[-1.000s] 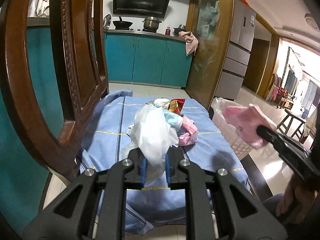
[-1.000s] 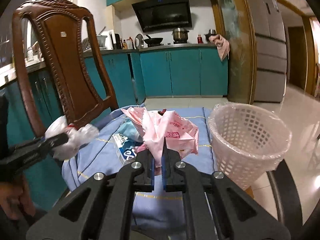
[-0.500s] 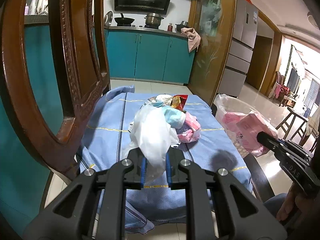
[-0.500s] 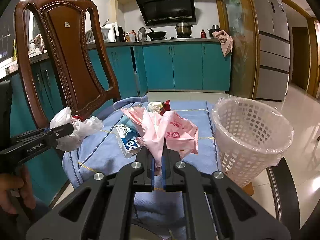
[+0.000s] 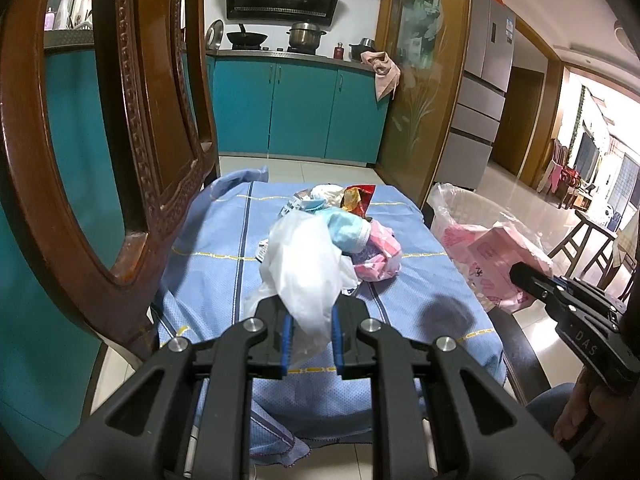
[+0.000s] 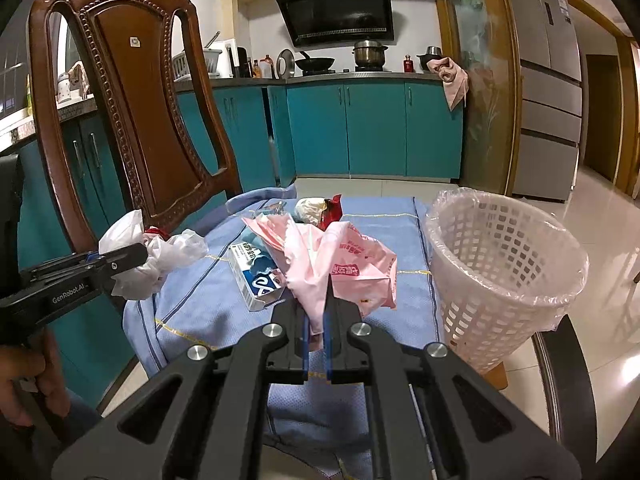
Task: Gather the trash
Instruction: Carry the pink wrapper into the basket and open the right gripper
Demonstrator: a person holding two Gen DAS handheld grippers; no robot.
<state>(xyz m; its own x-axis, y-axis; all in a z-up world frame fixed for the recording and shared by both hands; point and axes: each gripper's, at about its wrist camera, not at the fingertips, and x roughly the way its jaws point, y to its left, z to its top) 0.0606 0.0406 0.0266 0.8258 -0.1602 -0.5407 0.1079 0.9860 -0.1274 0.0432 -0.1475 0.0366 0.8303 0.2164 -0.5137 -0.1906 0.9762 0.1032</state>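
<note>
The right hand-held gripper, pinching the pink bag, has dropped beside the bin; the left hand-held gripper pinches a white bag.

A kitchen with teal cabinets runs along the back wall, a black range hood above a steel pot and a wok. A carved wooden chair stands at left (its back looms large). A steel refrigerator sits at right, on pale glossy floor tiles; bright light comes from the far room.
</note>
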